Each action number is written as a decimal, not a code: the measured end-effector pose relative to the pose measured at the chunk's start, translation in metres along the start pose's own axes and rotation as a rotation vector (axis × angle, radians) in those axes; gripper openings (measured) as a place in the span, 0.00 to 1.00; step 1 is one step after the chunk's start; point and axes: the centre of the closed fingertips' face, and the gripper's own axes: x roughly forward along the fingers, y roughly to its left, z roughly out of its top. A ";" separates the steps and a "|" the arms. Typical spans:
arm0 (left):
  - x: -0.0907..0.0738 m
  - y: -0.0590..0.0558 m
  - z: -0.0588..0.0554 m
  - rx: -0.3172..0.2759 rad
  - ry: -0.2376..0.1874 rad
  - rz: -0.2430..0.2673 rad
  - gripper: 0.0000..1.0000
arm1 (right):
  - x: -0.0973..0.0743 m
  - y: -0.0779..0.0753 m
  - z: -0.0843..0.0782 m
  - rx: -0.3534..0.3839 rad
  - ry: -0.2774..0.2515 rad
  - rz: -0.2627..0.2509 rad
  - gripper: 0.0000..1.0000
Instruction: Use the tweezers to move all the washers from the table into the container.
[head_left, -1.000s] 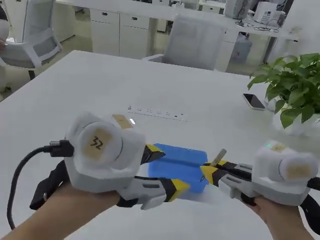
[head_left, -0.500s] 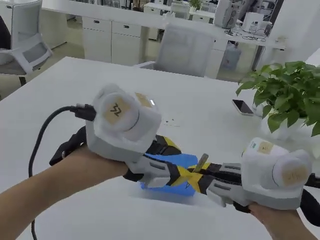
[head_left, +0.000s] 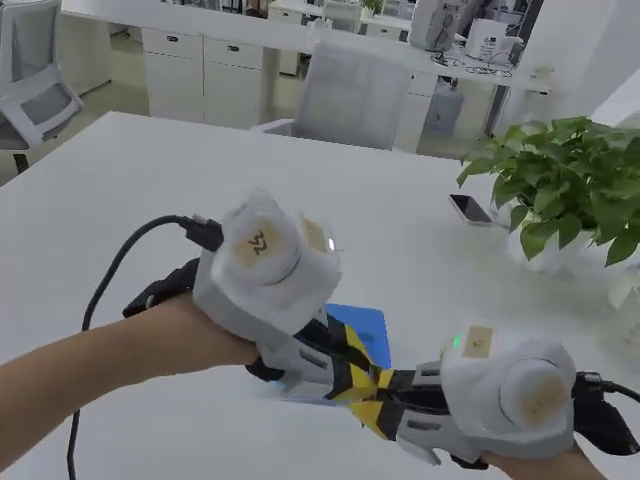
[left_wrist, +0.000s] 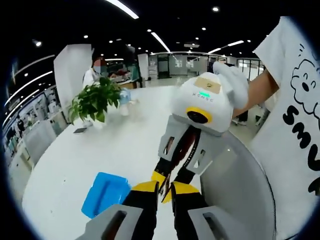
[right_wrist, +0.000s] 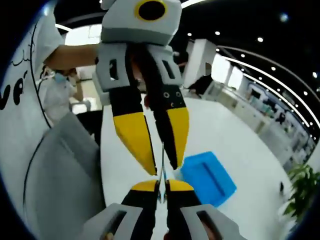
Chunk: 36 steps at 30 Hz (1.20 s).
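A white bench (head_left: 150, 190) is pictured in an open-plan office. A shallow blue container (left_wrist: 106, 192) is seen lying flat on it toward the near side, its rim partly hidden in the head view. A dark phone (head_left: 468, 208) is laid flat well apart from the container, toward the far right. Just beside the phone, a leafy plant (head_left: 560, 190) is stood in a white pot (head_left: 553, 256).

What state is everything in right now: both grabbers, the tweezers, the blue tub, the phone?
left gripper: shut on the tweezers
right gripper: shut on the tweezers too
tweezers: clamped by both, off the table
blue container: no lid, resting on the table
phone: lying flat, screen dark
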 end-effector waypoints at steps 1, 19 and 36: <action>0.001 0.000 -0.002 0.017 0.007 0.005 0.05 | 0.002 0.001 -0.002 -0.004 0.009 0.009 0.02; 0.045 0.016 -0.076 0.080 0.152 0.008 0.00 | 0.056 -0.001 -0.065 0.001 0.176 0.107 0.04; 0.074 0.028 -0.139 0.009 0.209 0.026 0.00 | 0.079 -0.006 -0.101 0.124 0.264 0.047 0.09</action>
